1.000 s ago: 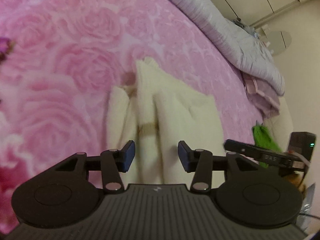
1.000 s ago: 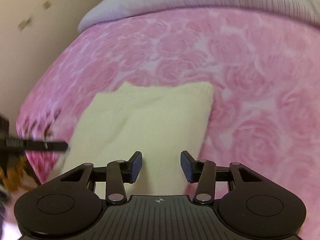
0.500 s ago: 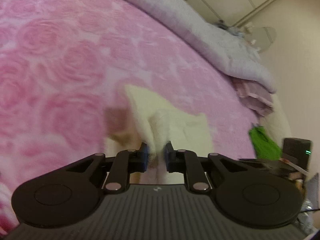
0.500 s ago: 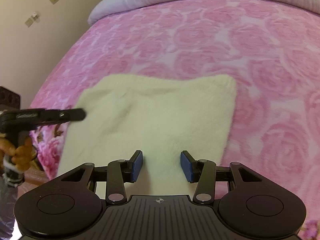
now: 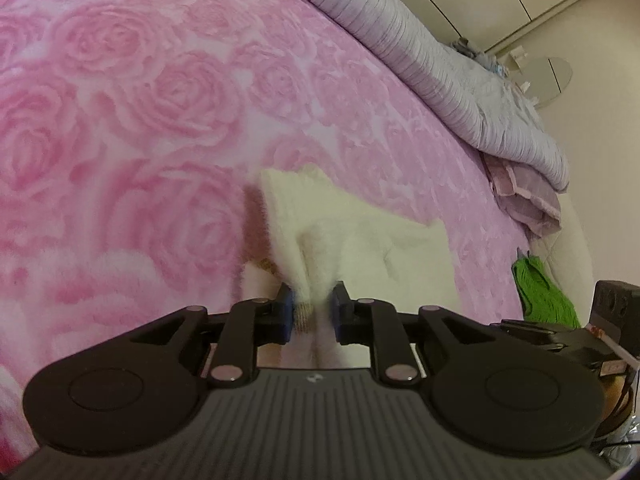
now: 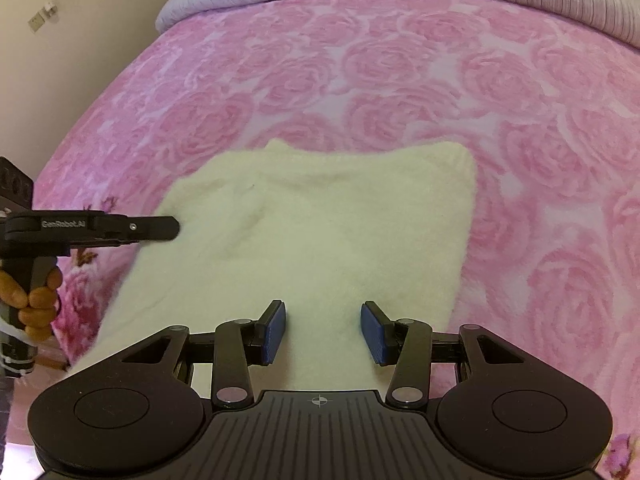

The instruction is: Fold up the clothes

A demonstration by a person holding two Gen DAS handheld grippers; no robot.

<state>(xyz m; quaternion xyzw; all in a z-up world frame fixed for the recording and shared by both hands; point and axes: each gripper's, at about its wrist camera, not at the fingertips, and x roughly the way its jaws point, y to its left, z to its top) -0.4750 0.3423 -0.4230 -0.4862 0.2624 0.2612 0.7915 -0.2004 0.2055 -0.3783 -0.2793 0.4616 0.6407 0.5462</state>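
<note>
the left gripper has its jaws pinched on a raised fold of the cream fleece garment, which lies on the pink rose bedspread. the right gripper hangs with jaws wide apart over the garment's near edge, perhaps just clear of it. a hand holds the left gripper's handle.

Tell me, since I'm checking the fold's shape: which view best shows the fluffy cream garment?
The right wrist view: the fluffy cream garment lies spread on the pink rose blanket, most edges visible. The left wrist view shows only a bunched, blurred part pinched in the left gripper.
</note>
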